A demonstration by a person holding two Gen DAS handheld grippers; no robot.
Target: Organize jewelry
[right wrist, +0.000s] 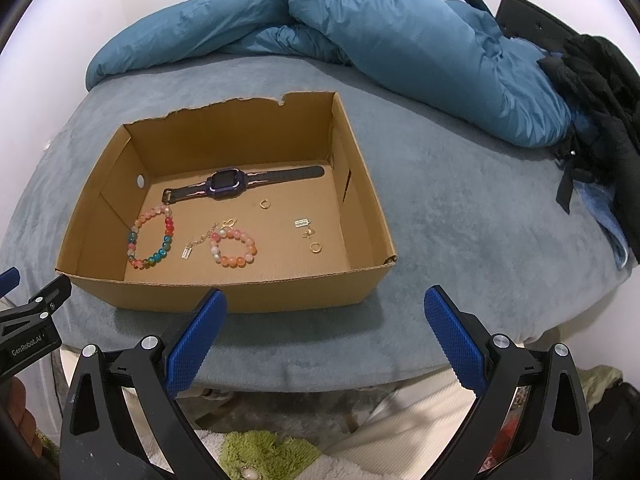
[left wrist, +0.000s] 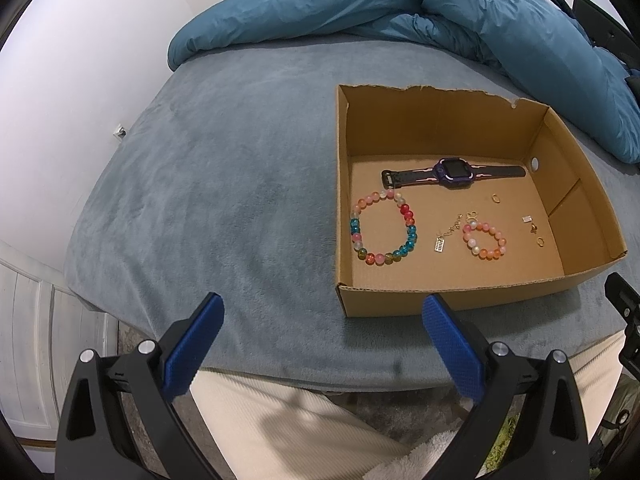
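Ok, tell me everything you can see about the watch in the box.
The watch lies flat and unbuckled on the floor of the cardboard box, near the back wall. It has a purple, squarish case with a dark blank screen and a dark strap, seemingly rubbery, with pink trim near the case. The strap stretches out straight to both sides. Its buckle end lies at the large bead bracelet, perhaps touching it. Neither gripper holds it.

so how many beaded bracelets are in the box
2. The larger multicoloured bracelet lies at the left of the cardboard box; the smaller pink-orange bracelet lies near the middle. None appear hidden.
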